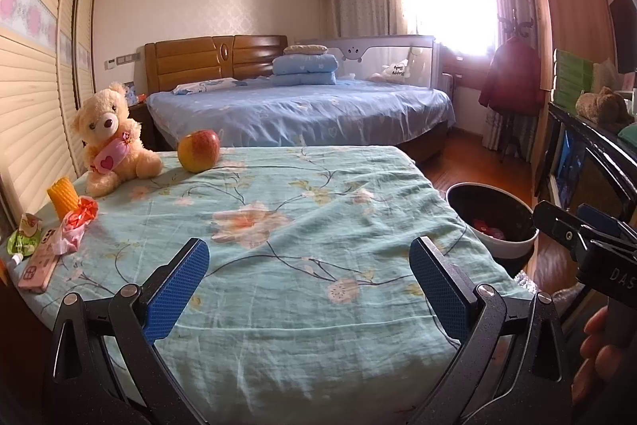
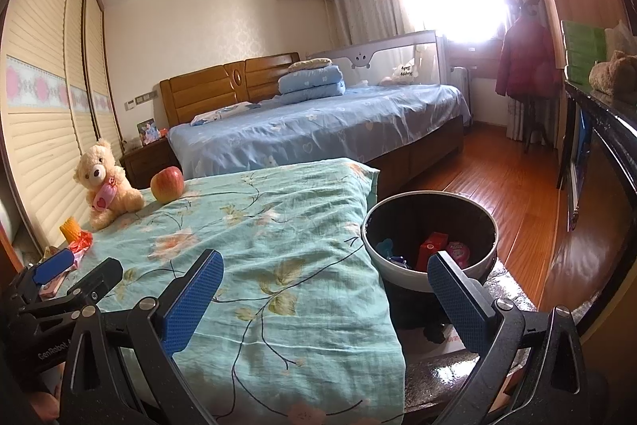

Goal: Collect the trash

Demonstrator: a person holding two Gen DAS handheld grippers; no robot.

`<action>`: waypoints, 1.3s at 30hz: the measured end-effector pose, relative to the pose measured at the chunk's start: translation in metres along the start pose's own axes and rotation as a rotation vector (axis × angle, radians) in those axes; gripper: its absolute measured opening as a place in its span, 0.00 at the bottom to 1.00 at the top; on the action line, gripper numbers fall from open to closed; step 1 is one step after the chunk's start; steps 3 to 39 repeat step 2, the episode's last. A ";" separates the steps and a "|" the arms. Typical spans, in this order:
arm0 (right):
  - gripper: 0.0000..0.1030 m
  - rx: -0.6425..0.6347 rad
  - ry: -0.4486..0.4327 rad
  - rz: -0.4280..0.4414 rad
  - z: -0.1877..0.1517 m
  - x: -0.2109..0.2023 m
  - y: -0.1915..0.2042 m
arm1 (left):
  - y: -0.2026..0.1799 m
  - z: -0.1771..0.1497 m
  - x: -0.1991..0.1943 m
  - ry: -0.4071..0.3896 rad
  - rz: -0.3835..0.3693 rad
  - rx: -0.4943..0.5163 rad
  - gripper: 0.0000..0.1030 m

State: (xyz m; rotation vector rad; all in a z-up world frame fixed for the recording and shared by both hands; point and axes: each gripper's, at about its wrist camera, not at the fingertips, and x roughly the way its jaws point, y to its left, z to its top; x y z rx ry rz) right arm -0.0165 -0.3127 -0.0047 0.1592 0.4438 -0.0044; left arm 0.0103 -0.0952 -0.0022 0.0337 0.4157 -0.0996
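A crumpled red and pink wrapper point(image 1: 75, 229) lies at the left edge of the table with the floral cloth point(image 1: 278, 226), next to a green snack packet point(image 1: 23, 237). A round trash bin point(image 2: 430, 237) stands on the floor right of the table and holds a red carton point(image 2: 432, 249) and other wrappers. It also shows in the left wrist view point(image 1: 491, 222). My left gripper point(image 1: 308, 285) is open and empty over the table's near side. My right gripper point(image 2: 326, 301) is open and empty, straddling the table edge and the bin.
On the table stand a teddy bear point(image 1: 111, 138), an apple point(image 1: 198, 150), a yellow candle point(image 1: 61, 196) and a pink phone point(image 1: 38, 265). A bed point(image 1: 298, 106) lies beyond. A dark cabinet point(image 1: 589, 162) stands at the right, wardrobe doors at the left.
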 end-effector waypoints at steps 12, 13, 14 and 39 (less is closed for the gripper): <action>1.00 -0.003 0.008 0.000 0.000 0.003 0.001 | 0.001 0.000 0.002 0.007 0.001 -0.001 1.00; 1.00 -0.003 0.008 0.000 0.000 0.003 0.001 | 0.001 0.000 0.002 0.007 0.001 -0.001 1.00; 1.00 -0.003 0.008 0.000 0.000 0.003 0.001 | 0.001 0.000 0.002 0.007 0.001 -0.001 1.00; 1.00 -0.003 0.008 0.000 0.000 0.003 0.001 | 0.001 0.000 0.002 0.007 0.001 -0.001 1.00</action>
